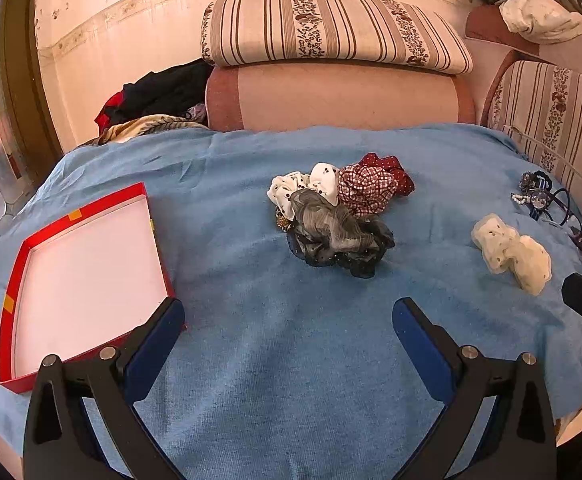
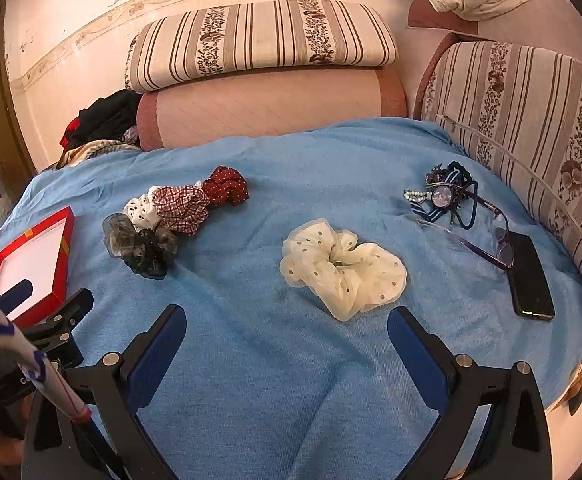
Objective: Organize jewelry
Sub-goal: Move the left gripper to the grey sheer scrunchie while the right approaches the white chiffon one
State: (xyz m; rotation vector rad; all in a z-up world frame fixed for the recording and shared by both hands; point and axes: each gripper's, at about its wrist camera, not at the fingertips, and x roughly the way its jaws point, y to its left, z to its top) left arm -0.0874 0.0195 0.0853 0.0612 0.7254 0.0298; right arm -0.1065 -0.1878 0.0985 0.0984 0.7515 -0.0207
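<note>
Left wrist view: red tray [image 1: 15, 268] at far left on blue cloth [image 1: 275, 360], left gripper [image 1: 289, 320] spread wide and holding nothing, scrunchie pile [image 1: 335, 216] mid-cloth. Right wrist view: cream scrunchie [image 2: 343, 268] just beyond right gripper [image 2: 287, 326], likewise spread and bare; beaded jewelry tangle [image 2: 443, 196], glasses [image 2: 487, 232], phone [image 2: 529, 280] at right.

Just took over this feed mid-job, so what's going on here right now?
Nothing is being held. The left gripper and right gripper both hover open above the blue blanket. A cream dotted scrunchie lies alone just ahead of the right gripper, and a pile of scrunchies sits ahead of the left. The red tray on the left holds nothing yet. Beads, hair ties, glasses and a phone lie at the far right.
</note>
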